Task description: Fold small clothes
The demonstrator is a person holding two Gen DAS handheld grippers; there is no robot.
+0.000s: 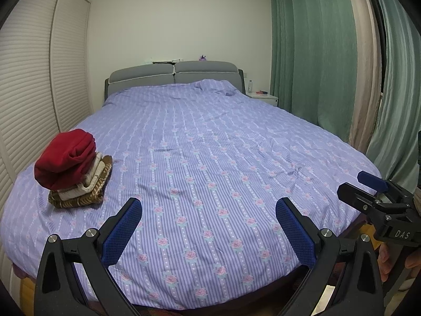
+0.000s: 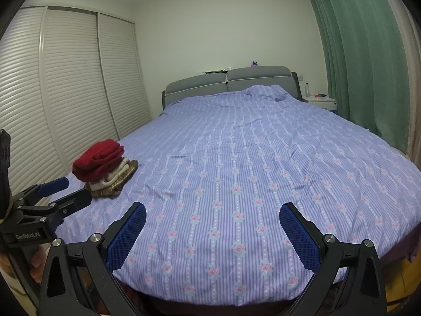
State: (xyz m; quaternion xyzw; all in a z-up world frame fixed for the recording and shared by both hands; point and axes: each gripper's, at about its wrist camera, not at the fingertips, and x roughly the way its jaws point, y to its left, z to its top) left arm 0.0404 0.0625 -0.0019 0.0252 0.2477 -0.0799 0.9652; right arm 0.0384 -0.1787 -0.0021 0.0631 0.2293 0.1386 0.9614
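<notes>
In the left wrist view, the left gripper (image 1: 208, 210) hovers above the foot end of the bed (image 1: 210, 144), its blue-padded fingers (image 1: 122, 233) spread wide with nothing between them. A purple striped cover with pink roses lies over the whole bed. The stack of folded clothes (image 1: 75, 168) sits near the bed's left edge: a red garment (image 1: 65, 158) on top, a cream piece (image 1: 90, 177) under it and a brown patterned one (image 1: 79, 200) at the bottom. At the right edge the right gripper (image 1: 368, 184) shows from the side, its jaws apart and empty. A grey headboard (image 1: 173, 75) stands at the far end, with a white nightstand (image 1: 263, 97) beside it and green curtains (image 1: 315, 52) on the right; louvred wardrobe doors (image 1: 39, 79) run along the left

In the right wrist view, the right gripper (image 2: 213, 216) also stands wide open and empty over the foot of the bed (image 2: 263, 158). The stack of folded clothes (image 2: 105, 168) rests at the left side of the cover, with the red garment (image 2: 98, 162) on top. The left gripper (image 2: 64, 189) appears low on the left, just in front of the stack, jaws parted. The wardrobe doors (image 2: 65, 92) fill the left wall and the green curtains (image 2: 363, 52) hang at the right
</notes>
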